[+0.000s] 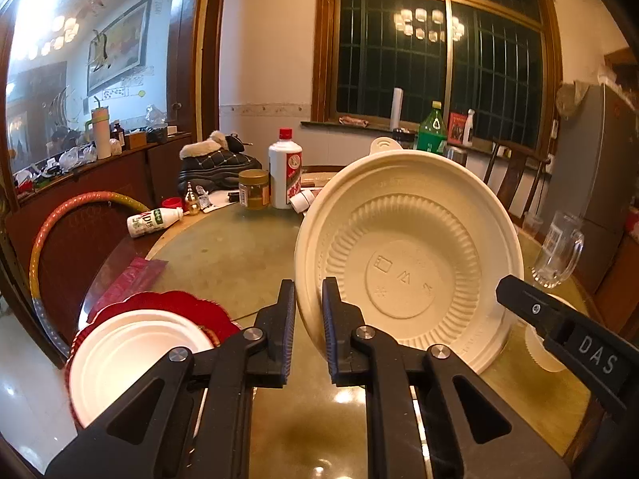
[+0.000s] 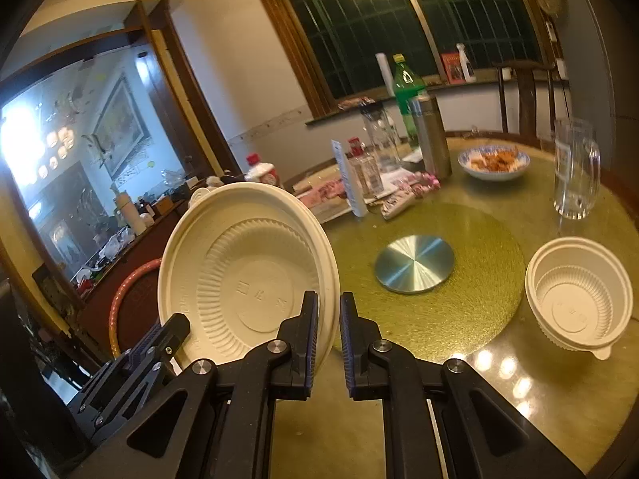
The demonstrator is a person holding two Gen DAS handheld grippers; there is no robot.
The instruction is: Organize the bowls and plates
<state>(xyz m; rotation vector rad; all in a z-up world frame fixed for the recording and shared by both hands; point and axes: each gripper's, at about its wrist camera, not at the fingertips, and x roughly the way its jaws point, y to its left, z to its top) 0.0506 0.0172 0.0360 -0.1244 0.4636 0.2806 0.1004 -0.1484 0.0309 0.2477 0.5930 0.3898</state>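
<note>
Above the round glass-topped table (image 2: 459, 363), one cream plastic bowl (image 1: 407, 259) hangs tipped on edge, its hollow facing the cameras, pinched at the rim from both sides: the left gripper (image 1: 308, 319) clamps its left edge, the right gripper (image 2: 328, 331) its right edge. One smaller cream bowl (image 2: 579, 299) sits upright on the table, partly hidden in the left view. One white plate (image 1: 135, 355) rests on one red plate (image 1: 179, 303), both cut off behind the gripper. One glass mug (image 2: 575, 171) stands farther back.
</note>
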